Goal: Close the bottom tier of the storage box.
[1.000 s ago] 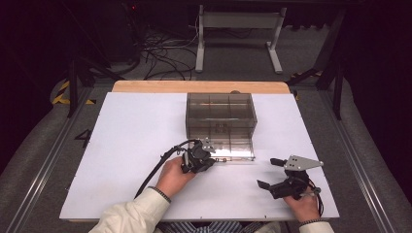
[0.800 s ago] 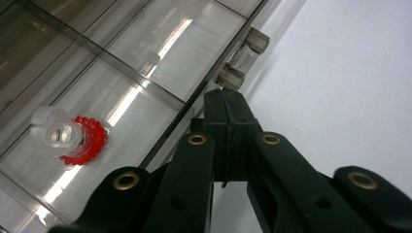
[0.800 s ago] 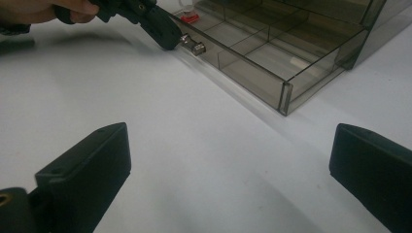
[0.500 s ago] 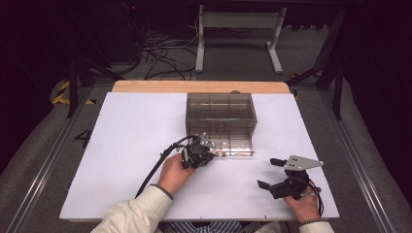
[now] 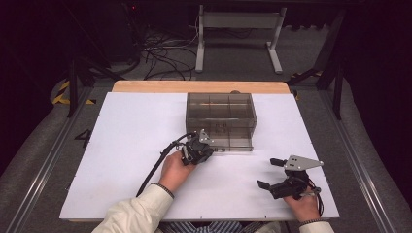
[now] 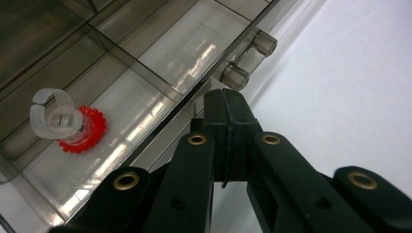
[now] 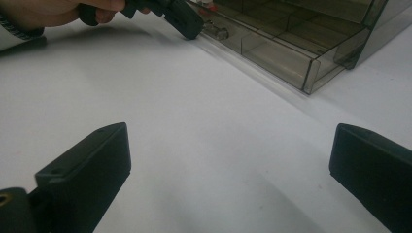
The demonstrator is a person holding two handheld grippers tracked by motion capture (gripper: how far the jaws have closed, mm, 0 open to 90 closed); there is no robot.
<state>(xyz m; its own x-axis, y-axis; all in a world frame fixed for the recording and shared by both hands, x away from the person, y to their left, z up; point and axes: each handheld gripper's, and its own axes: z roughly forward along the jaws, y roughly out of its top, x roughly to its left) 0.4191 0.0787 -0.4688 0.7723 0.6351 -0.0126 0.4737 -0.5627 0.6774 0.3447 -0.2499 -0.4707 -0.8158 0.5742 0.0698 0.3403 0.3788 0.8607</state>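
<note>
A smoky clear compartment box (image 5: pixel 221 104) stands mid-table, its drawer (image 5: pixel 228 141) pulled partly out toward me. My left gripper (image 5: pixel 198 148) is at the drawer's front left, shut with nothing between its jaws. In the left gripper view its tips (image 6: pixel 226 104) sit just below the drawer's front wall, near the clear handle (image 6: pixel 245 60). A red toy ring with a clear band (image 6: pixel 68 126) lies in a drawer compartment. My right gripper (image 5: pixel 272 174) rests open near the table's front right; its fingers (image 7: pixel 87 170) stand wide apart over bare table.
The table has a white top (image 5: pixel 126 145) with a wooden strip (image 5: pixel 145 86) along the far edge. The left gripper's cable (image 5: pixel 155 167) trails back along the forearm. Beyond the table are a metal stand (image 5: pixel 238 29) and floor cables (image 5: pixel 160 53).
The left gripper has crept forward toward the box, and the drawer's front has slid back a little with it. The right gripper has stayed put.
</note>
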